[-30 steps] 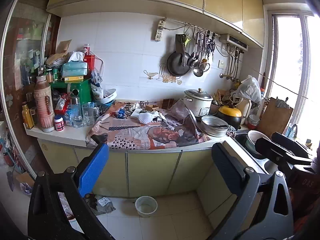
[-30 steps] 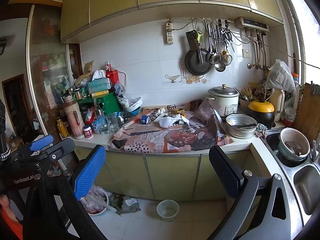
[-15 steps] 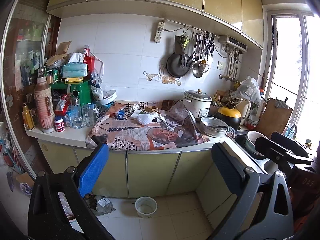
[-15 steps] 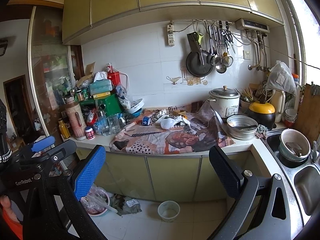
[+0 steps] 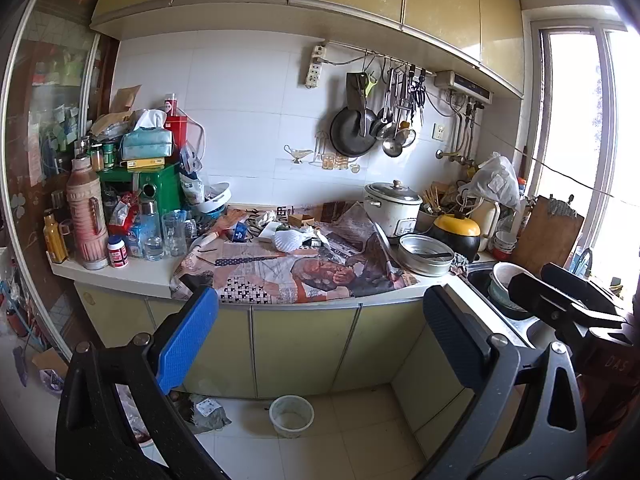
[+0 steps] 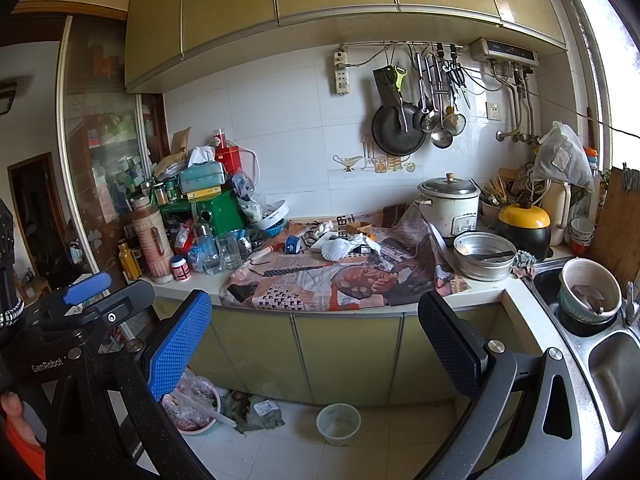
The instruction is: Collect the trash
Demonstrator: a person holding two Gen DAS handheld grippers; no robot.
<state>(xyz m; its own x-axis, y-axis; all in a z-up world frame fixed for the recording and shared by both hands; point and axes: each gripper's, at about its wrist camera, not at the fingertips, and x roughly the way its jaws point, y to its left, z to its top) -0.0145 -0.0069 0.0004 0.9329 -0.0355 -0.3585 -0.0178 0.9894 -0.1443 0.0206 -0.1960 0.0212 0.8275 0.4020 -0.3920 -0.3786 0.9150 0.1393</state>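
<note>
- Facing a cluttered kitchen counter (image 5: 132,276) from a bit back, both grippers hang over the tiled floor in front of the yellow-green cabinet doors (image 5: 304,344).
- Far left of the counter: a tall pink ribbed thermos (image 5: 86,216), a small white red-labelled pill bottle (image 5: 117,251) just beside it, then some clear drinking glasses (image 5: 174,232) and a green box (image 5: 160,188) piled with stuff behind them.
- The left gripper (image 5: 320,344) has its tongs spread wide, blue pad on one finger, black on the other, nothing in between.
- Middle of the counter is covered by spread-out printed newspaper (image 5: 296,272). The trash sits on it towards the wall: a crumpled white paper wad (image 5: 290,238), with more scraps and small packets around it.
- On the floor under the cabinets there's a small white plastic tub (image 5: 291,416), with a crumpled grey-green bag (image 6: 256,412) to its left and a pink basin holding a plastic bag (image 6: 192,404) left of that.
- The right gripper (image 6: 314,344) is wide apart too, gripping nothing.
- Right side: a white rice cooker (image 6: 450,204), a shallow round metal pan (image 6: 482,254), a black pot with a yellow lid (image 6: 524,226), then a steel sink (image 6: 612,360) with stacked bowls in its far basin.
</note>
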